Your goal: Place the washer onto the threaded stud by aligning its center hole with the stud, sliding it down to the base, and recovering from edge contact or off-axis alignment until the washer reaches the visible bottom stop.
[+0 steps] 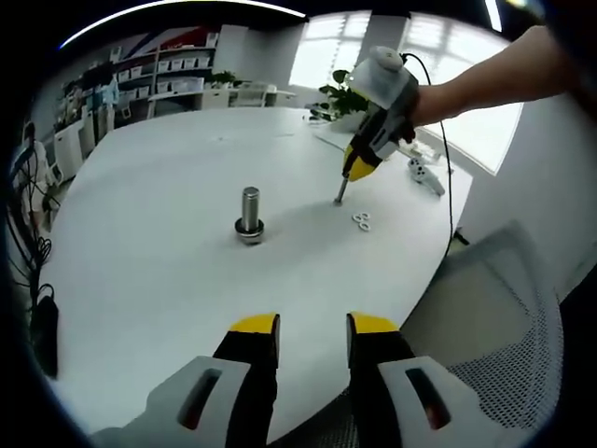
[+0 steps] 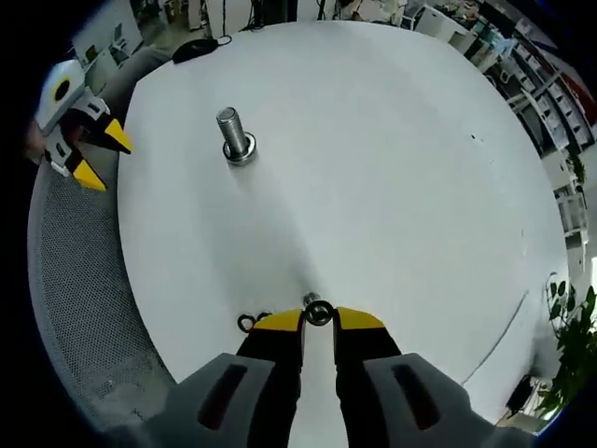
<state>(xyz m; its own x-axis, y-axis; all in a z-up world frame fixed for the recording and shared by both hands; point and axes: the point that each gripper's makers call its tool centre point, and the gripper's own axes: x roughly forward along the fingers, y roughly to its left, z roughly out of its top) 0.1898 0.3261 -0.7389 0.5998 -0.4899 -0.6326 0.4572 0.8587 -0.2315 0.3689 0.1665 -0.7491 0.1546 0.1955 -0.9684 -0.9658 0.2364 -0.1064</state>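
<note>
A threaded stud (image 1: 250,211) is seen standing upright on the white worktop (image 1: 168,280), with a washer already seated at its base (image 1: 249,230). Bare worktop lies all round it, and it is well apart from every edge.

In the left gripper view, the left gripper (image 1: 312,327) is held low at the near edge of the worktop, its yellow-tipped jaws parted with nothing between them. Open surface stretches between these jaws and the stud. To the right, a grey mesh chair (image 1: 508,327) is seen just past the curved worktop edge.

The right gripper (image 1: 347,185) is held by a person's hand and is tipped steeply down onto the worktop, well to the right of the stud. In the right gripper view, its jaws (image 2: 318,318) are nearly closed, and a small washer (image 2: 318,312) is pinched between the tips. Whether it is lifted or touching the surface cannot be told. More loose washers (image 1: 362,220) lie just beside the tips, near the worktop's right edge. The stud (image 2: 233,136) is seen far across clear surface, and the left gripper (image 2: 98,154) is at the left rim, beyond the worktop edge.
</note>
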